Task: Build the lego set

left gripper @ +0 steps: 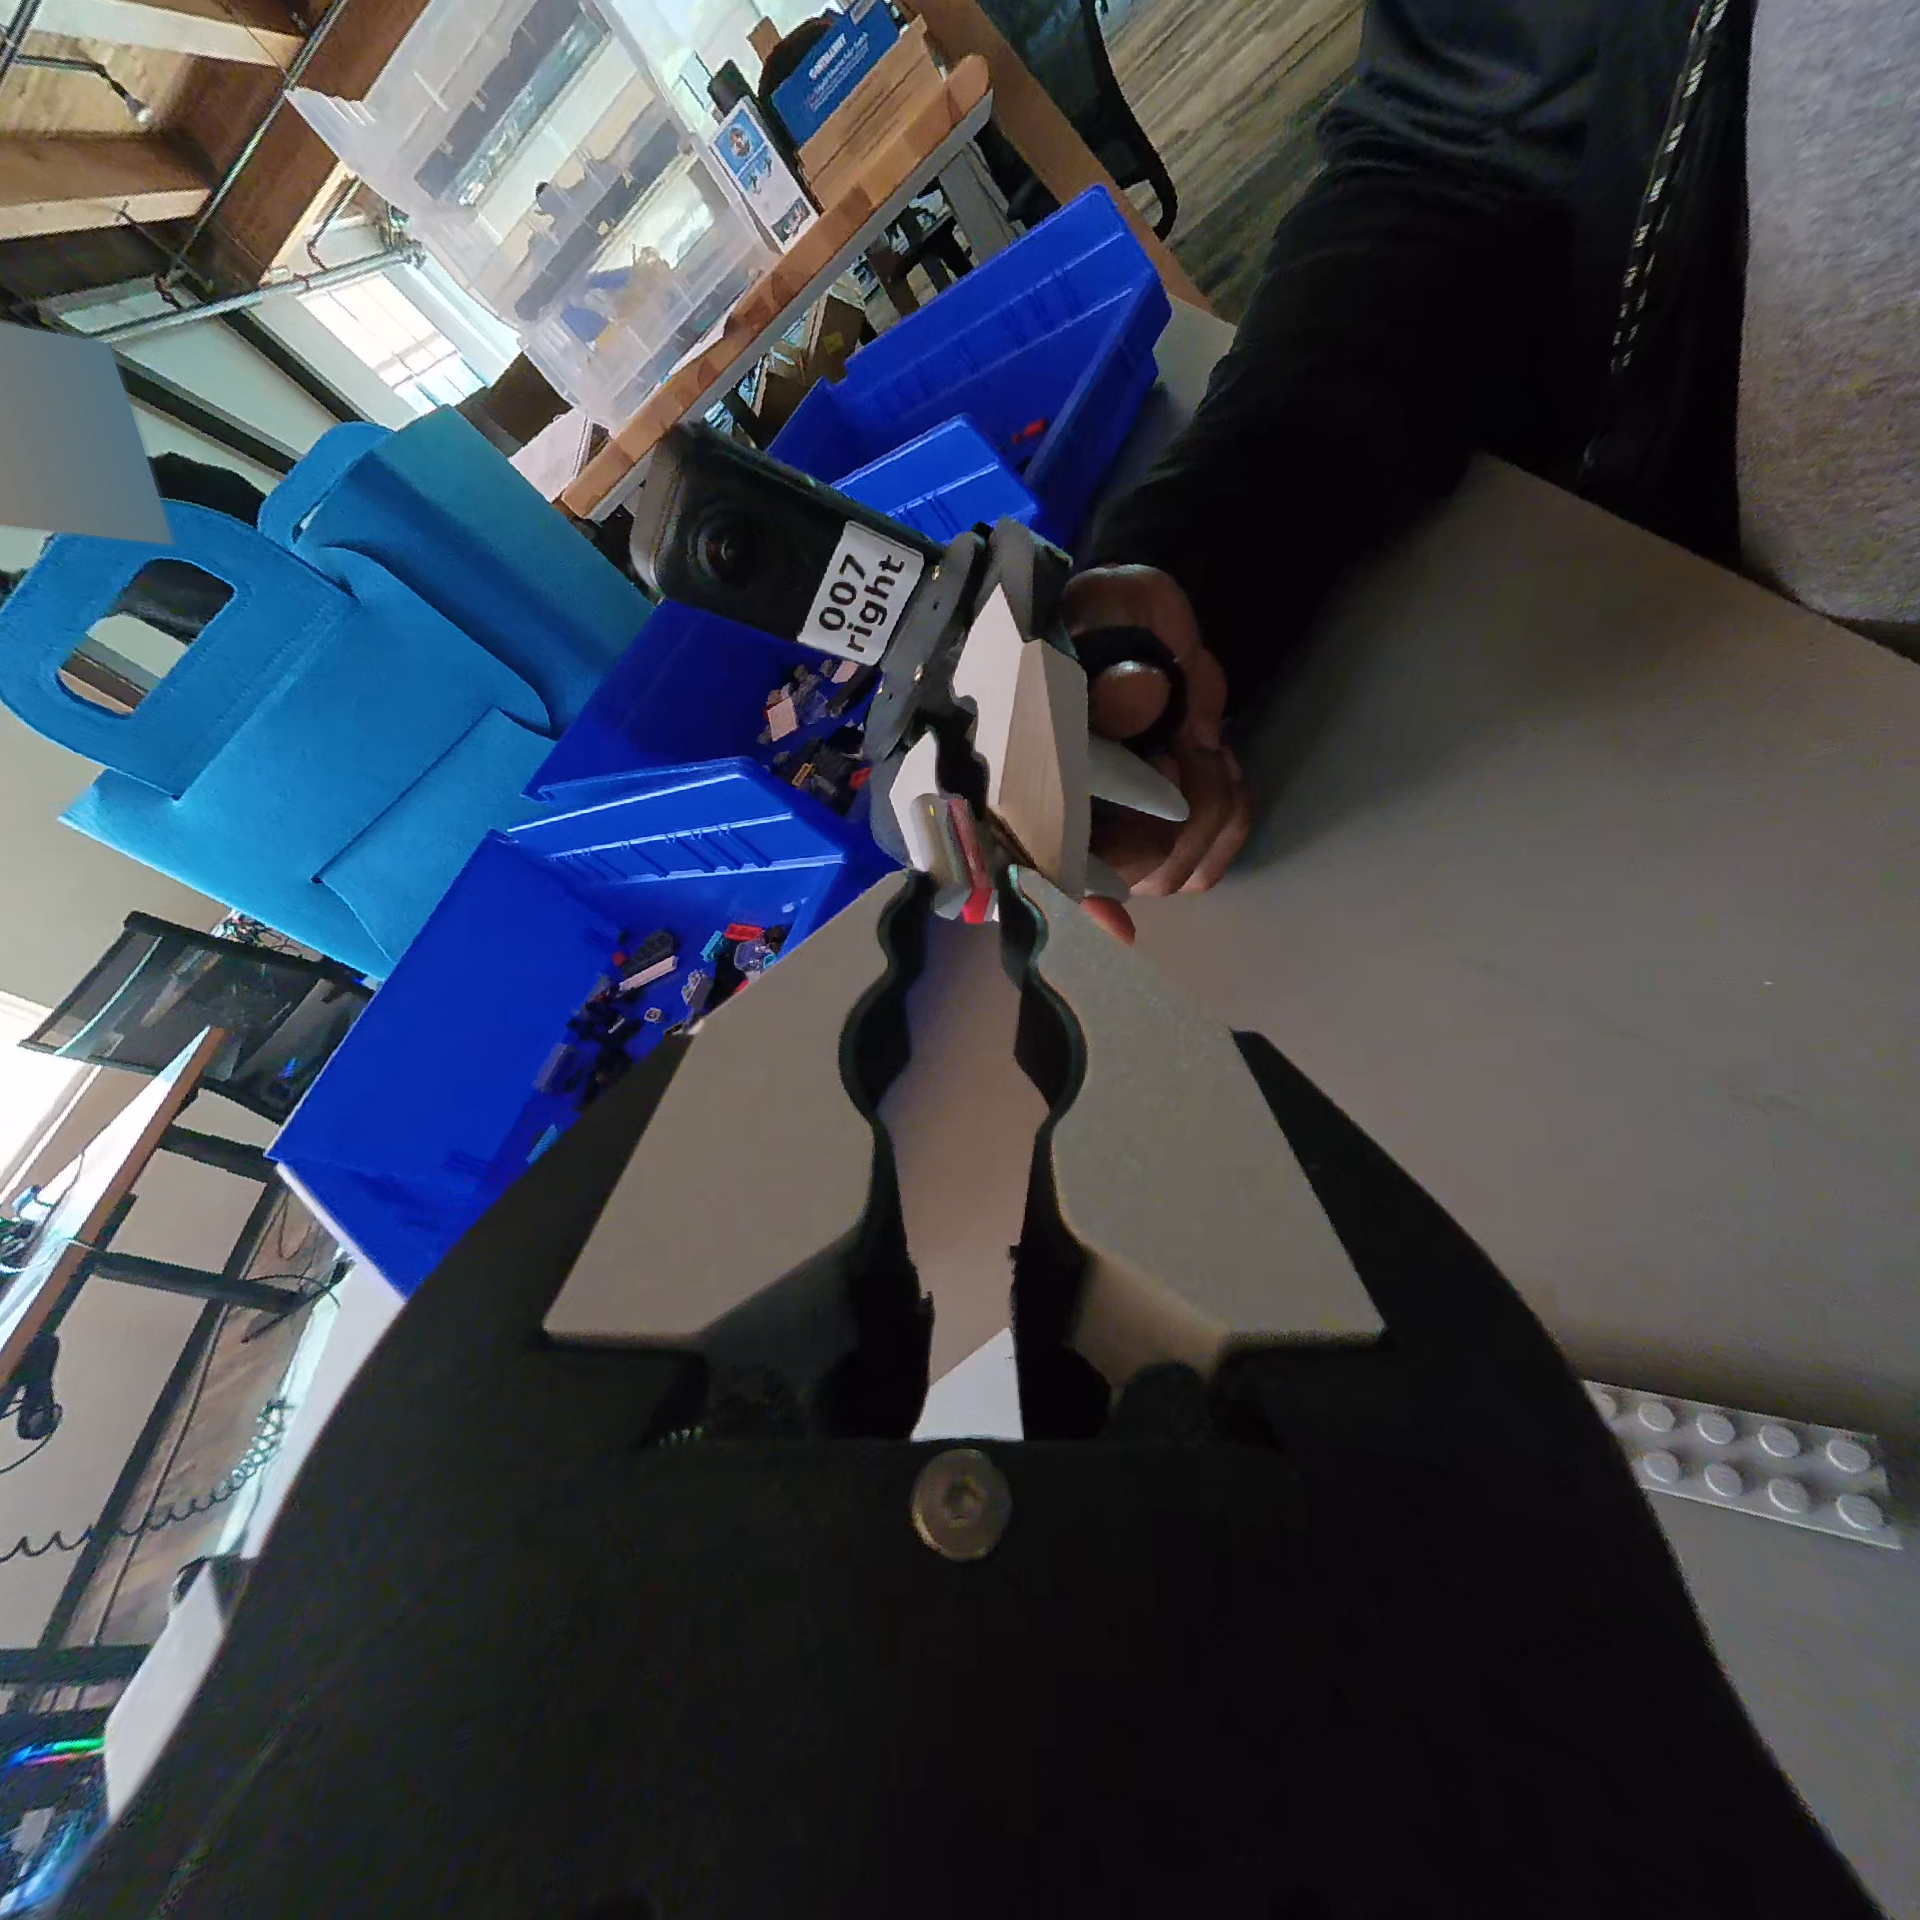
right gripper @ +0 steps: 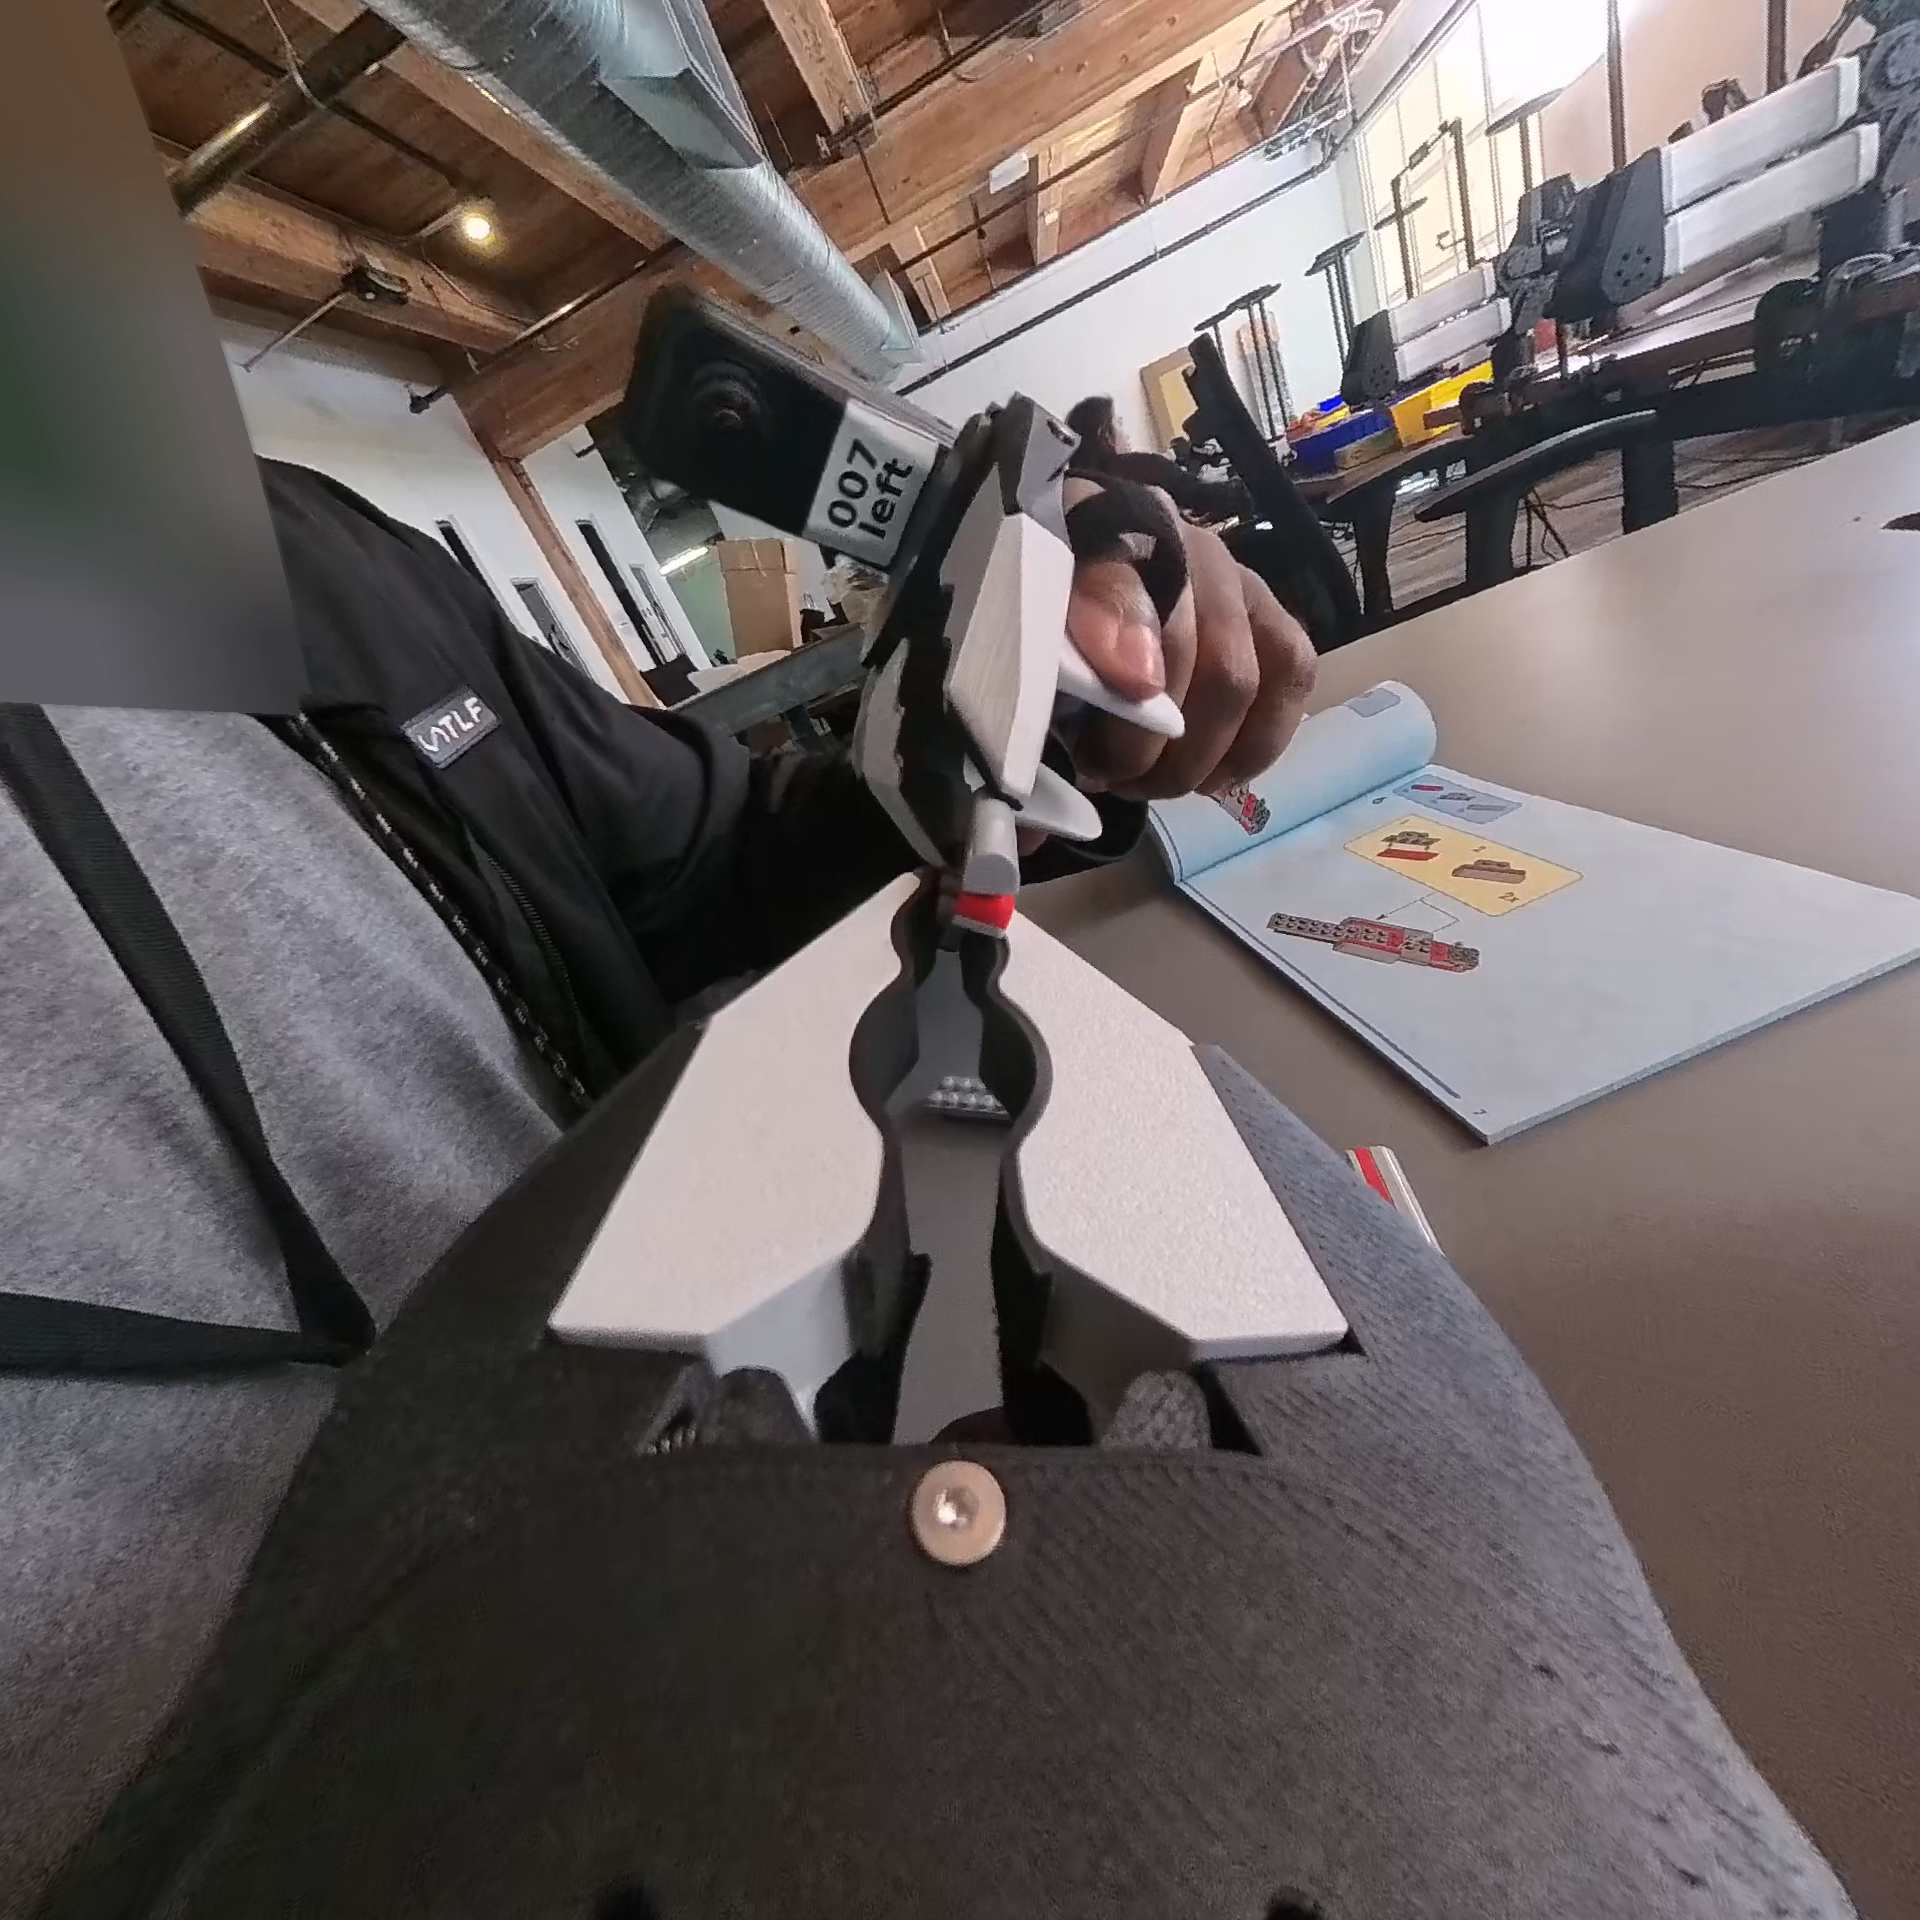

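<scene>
My two grippers meet tip to tip above the grey table (left gripper: 1507, 935). Between them is a small grey and red lego piece (left gripper: 975, 907), also seen in the right wrist view (right gripper: 982, 912). My left gripper (left gripper: 964, 899) has its black fingers closed narrowly on the piece. My right gripper (right gripper: 961, 923) is closed on it from the other side. Which part each one grips is hidden by the fingers. A light grey studded plate (left gripper: 1756, 1475) lies flat on the table below my left gripper, and shows through the finger gap in the right wrist view (right gripper: 961, 1098).
Blue bins (left gripper: 436, 1091) with loose lego pieces stand along the table's far side, with a blue felt bag (left gripper: 312, 675) behind them. An open instruction booklet (right gripper: 1507, 935) lies on the table. A small red and white item (right gripper: 1387, 1174) lies near it. The person's torso is close behind. The grippers are tip to tip, or close to it.
</scene>
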